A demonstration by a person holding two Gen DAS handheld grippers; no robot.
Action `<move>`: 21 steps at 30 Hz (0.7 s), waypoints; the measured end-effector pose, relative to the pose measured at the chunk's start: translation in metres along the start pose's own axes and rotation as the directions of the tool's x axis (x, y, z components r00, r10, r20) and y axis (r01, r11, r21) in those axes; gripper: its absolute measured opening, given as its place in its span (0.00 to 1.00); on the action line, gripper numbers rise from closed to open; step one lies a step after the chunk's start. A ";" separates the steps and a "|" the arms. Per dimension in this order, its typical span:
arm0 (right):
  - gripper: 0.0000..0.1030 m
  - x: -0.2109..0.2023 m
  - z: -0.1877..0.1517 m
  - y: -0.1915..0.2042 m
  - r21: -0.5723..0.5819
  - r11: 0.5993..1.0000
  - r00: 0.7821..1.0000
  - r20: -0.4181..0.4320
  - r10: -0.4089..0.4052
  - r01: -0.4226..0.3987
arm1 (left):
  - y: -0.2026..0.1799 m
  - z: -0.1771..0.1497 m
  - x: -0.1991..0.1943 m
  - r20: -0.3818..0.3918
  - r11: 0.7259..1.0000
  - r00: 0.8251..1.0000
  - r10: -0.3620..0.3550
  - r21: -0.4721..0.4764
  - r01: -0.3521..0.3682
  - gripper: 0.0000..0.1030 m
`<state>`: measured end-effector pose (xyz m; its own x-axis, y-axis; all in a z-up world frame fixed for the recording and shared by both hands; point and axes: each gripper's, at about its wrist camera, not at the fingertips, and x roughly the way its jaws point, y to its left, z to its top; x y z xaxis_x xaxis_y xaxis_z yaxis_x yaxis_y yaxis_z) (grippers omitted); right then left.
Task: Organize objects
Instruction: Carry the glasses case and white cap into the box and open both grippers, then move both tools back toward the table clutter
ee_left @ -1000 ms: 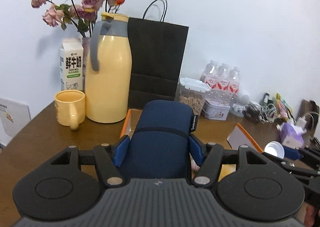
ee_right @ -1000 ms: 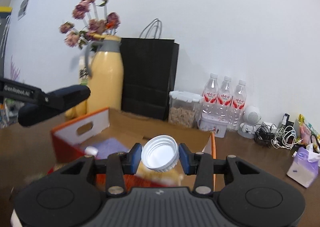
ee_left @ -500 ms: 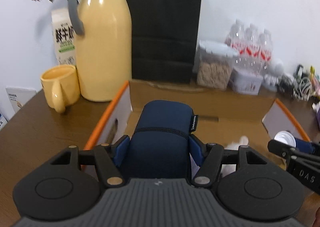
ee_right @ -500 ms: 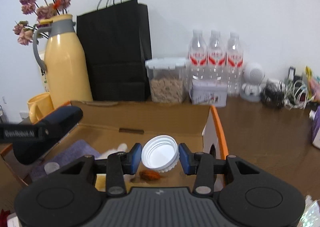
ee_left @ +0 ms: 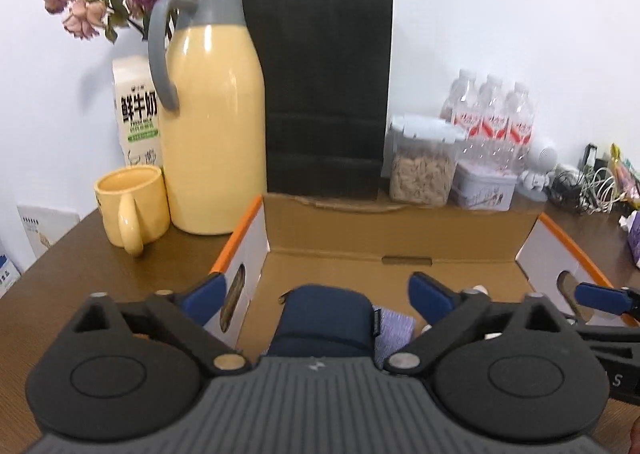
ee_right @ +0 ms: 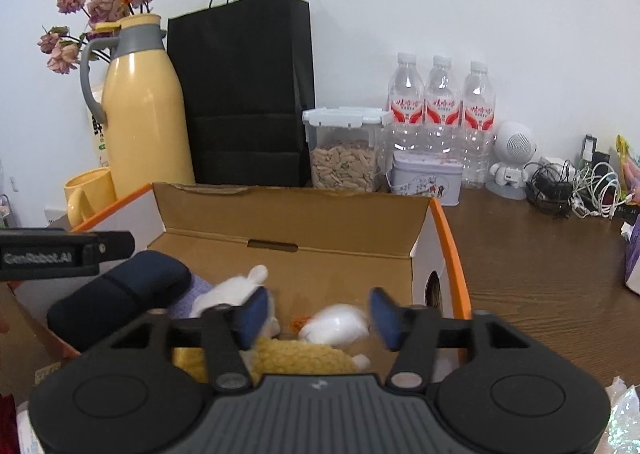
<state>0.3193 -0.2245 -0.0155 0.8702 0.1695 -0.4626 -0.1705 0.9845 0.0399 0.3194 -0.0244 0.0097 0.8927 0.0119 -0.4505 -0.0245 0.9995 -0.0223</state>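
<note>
Now the open brown cardboard box with orange-edged white side flaps (ee_left: 400, 238) lies under both sets of fingers, where a second ago the grippers were only on their way to it. Half a second ago the left gripper (ee_left: 318, 296) was clamped on the dark navy fabric-covered cylindrical case (ee_left: 326, 320); its fingers are now spread wide and hold nothing, and the case lies between and below them inside the box, partly on a lilac cloth (ee_left: 394, 328). Likewise the right gripper (ee_right: 318, 316) has let go: its fingers stand well apart and empty, and the white ribbed plastic screw lid (ee_right: 334, 324) it carried lies, blurred, between and just beyond them, beside a yellow knitted plush toy (ee_right: 296, 360). Both drops look done, so I judge each gripper free to fetch more.
</note>
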 end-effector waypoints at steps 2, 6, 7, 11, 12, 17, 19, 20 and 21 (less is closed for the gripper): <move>0.87 -0.006 0.001 0.000 0.001 1.000 1.000 0.024 -0.001 0.001 | 0.000 0.001 -0.003 0.017 1.000 1.000 0.008 -0.008 -0.008 1.00; 0.99 -0.015 0.003 -0.002 0.008 1.000 0.999 0.054 -0.001 0.001 | 0.002 0.003 -0.008 0.031 1.000 0.999 0.012 -0.027 -0.011 1.00; 1.00 -0.017 0.003 -0.002 0.010 1.000 0.998 0.058 0.000 -0.001 | 0.002 0.004 -0.010 0.036 1.000 0.999 0.011 -0.029 -0.010 1.00; 1.00 -0.026 0.007 -0.003 0.008 1.000 0.997 0.079 0.000 -0.001 | 0.003 0.007 -0.021 0.061 0.999 0.998 0.009 -0.033 -0.007 1.00; 1.00 -0.030 0.008 -0.002 0.005 1.000 0.996 0.087 0.000 -0.001 | 0.004 0.008 -0.025 0.067 0.999 0.998 0.005 -0.033 -0.003 1.00; 1.00 -0.055 0.013 0.001 -0.009 1.000 0.992 0.128 -0.007 0.008 | 0.007 0.011 -0.047 0.085 1.000 0.996 -0.009 -0.022 0.011 1.00; 1.00 -0.066 0.013 0.001 -0.017 1.000 0.990 0.139 0.000 0.003 | 0.006 0.012 -0.056 0.090 1.000 0.996 -0.007 -0.005 0.008 1.00; 1.00 -0.071 0.013 0.002 -0.019 1.000 0.990 0.140 0.002 0.000 | 0.006 0.012 -0.061 0.094 1.000 0.996 -0.006 -0.001 0.006 1.00; 1.00 -0.076 0.012 0.002 -0.022 1.000 0.990 0.141 0.005 -0.002 | 0.007 0.011 -0.066 0.098 1.000 0.995 -0.005 -0.001 0.005 1.00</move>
<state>0.2588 -0.2349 0.0304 0.9256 0.1794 -0.3332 -0.1827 0.9829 0.0217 0.2656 -0.0179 0.0493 0.9326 0.0098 -0.3607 -0.0203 0.9995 -0.0254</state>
